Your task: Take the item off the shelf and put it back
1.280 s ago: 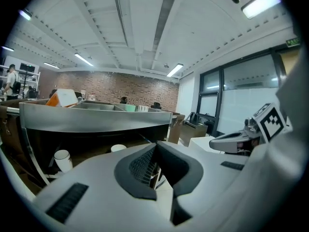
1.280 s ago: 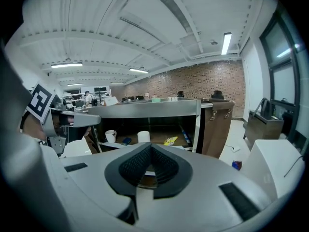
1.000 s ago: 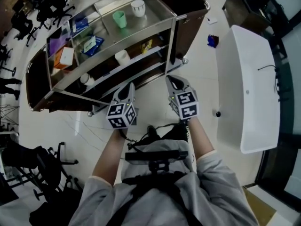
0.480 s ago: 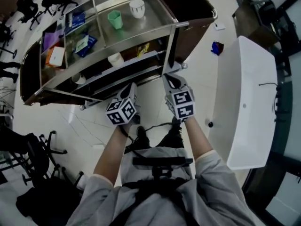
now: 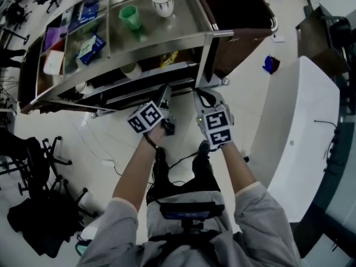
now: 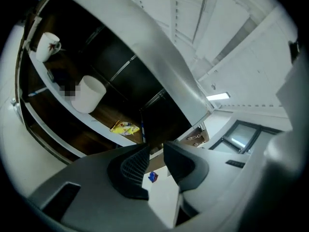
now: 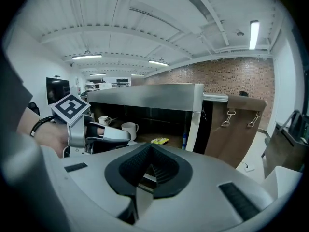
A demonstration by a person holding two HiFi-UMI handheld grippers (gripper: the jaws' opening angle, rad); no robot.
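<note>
where the shelf (image 5: 189, 10) stands: pale floor (image 5: 100, 143), white table (image 5: 300, 121) to its right
left gripper (image 6: 154, 153): jaws opening, empty
right gripper (image 7: 150, 151): jaws together, empty
cup (image 6: 88, 93): middle shelf board, near yellow packet (image 6: 124, 127)

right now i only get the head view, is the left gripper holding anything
Observer: No. The left gripper view shows the left gripper with its jaws opening and nothing between them.
Operator: whats in front of it
Observer: In that view a yellow packet lies just up and left of the jaws, and a white cup stands farther left on the same shelf.
Operator: and the right one
Observer: The right gripper view shows the right gripper with its jaws together and nothing in them.
</note>
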